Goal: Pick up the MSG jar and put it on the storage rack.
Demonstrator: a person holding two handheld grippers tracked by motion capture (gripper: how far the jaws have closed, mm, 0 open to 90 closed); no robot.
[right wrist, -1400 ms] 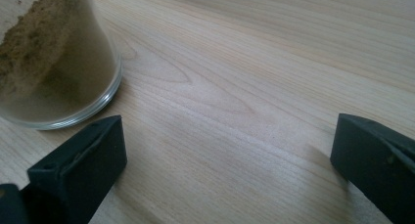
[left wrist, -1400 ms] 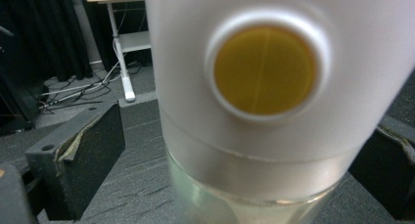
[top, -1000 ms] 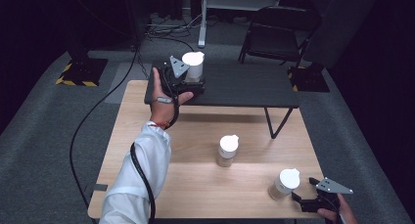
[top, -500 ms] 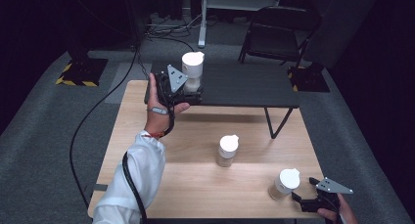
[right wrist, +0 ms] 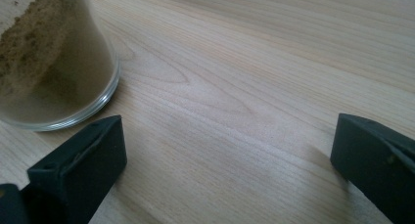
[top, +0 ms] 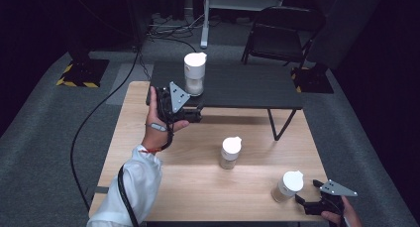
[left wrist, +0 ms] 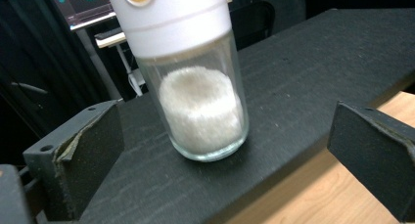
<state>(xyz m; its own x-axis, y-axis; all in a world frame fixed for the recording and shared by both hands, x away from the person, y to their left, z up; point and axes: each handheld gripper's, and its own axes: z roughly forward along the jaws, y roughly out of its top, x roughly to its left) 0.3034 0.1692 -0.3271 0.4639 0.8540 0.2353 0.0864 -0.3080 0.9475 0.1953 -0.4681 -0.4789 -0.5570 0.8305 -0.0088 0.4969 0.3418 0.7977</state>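
The left gripper [top: 190,114] is held at the near-left edge of the dark raised shelf [top: 247,88] that stands across the far side of the bench [top: 198,187]. Its jaws are released and spread wide, aimed at the white-lidded jar of white granules [top: 193,74], which stands upright on the shelf near that shelf's near-left corner. In the left gripper view the jar [left wrist: 195,87] sits between the lines of the two jaws but beyond their tips, apart from both. The right gripper [top: 317,206] rests low at the near-right corner of the bench, jaws likewise released, just beside a jar of brown powder [top: 287,186] that it does not touch; in the right gripper view that jar [right wrist: 54,62] lies left of the jaws. A third jar [top: 230,152] stands near the bench's middle, untouched. Judgement: the step in hand concerns the white-granule jar, either an approach to grasp or a withdrawal after placing; the pictures do not settle which. If a grasp is intended, the next move calls for advancing the left jaws level around the glass body below the lid, then closing squarely so the tall jar does not tip.
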